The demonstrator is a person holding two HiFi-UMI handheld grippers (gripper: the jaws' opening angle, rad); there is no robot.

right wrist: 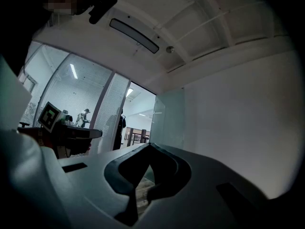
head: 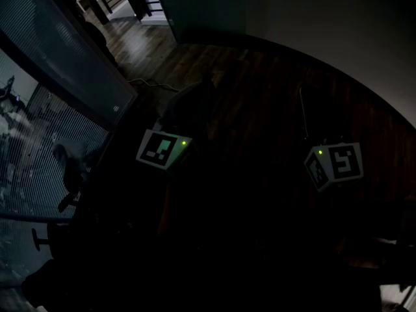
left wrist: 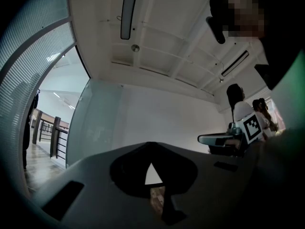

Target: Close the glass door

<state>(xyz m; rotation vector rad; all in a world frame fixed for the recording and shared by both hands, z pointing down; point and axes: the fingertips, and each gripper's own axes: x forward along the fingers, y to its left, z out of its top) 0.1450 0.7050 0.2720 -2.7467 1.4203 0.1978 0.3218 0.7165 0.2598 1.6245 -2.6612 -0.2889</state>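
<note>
Left gripper (left wrist: 151, 146) and right gripper (right wrist: 149, 146) are being held side by side, each with its jaws pressed together on nothing. The glass door (right wrist: 167, 120) is standing open at the far side, lying close along the white wall (right wrist: 228, 123), well apart from both grippers. Left of it, the doorway is showing a railing (left wrist: 52, 137) beyond.

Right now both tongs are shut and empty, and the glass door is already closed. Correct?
No: the glass door stands open. The right gripper view shows it standing beside the white wall, with a railing visible through the doorway. The rest holds: the left tongs and right tongs are shut and empty.
</note>
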